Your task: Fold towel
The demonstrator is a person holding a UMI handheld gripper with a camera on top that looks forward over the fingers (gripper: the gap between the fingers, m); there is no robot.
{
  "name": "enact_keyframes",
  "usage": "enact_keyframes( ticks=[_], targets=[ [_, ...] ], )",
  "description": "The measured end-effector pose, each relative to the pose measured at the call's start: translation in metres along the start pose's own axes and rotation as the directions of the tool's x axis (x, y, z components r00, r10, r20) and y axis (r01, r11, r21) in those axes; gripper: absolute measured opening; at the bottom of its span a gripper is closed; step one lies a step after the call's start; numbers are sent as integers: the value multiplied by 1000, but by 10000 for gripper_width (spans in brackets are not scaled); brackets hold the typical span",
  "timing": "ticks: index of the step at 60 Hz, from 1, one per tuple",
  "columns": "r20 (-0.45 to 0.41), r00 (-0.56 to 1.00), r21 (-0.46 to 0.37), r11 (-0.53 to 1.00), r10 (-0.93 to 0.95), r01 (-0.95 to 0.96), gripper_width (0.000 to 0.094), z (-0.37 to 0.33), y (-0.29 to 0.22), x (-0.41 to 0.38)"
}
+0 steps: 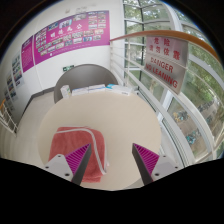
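A pink towel (70, 146) with a white border lies folded on a round beige table (115, 115), just ahead of and partly under my left finger. My gripper (113, 158) hangs above the table's near part with its jaws wide apart and nothing between them. The left finger's magenta pad (77, 157) overlaps the towel's near right corner in view; the right finger's pad (147, 157) is over bare table. The near edge of the towel is hidden behind the left finger.
The table's far edge curves ahead of the fingers. Beyond it stands a grey chair back (85, 78). A wall with pink posters (70, 38) is at the far left, and glass panels with a red-lettered sign (165, 60) are at the right.
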State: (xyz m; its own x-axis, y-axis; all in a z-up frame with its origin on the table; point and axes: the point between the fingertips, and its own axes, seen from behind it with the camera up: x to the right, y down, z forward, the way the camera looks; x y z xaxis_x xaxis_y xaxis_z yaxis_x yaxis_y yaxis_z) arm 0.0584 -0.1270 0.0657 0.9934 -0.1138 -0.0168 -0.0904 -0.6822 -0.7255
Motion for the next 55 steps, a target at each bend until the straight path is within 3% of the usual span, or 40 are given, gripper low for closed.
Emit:
enact_keyframes(
  ticks=[15,26,41,55],
  targets=[
    [-6,995,43,994,-99,99,853,-71,-18,-24],
    [-12,993,125,986,-114,114,856,-154,-29,-61],
    [-60,992,164,979,-114,123,855,-247,-2,-95],
    [-65,992,168,979,-106,116,853,-281,19,-106]
  ],
)
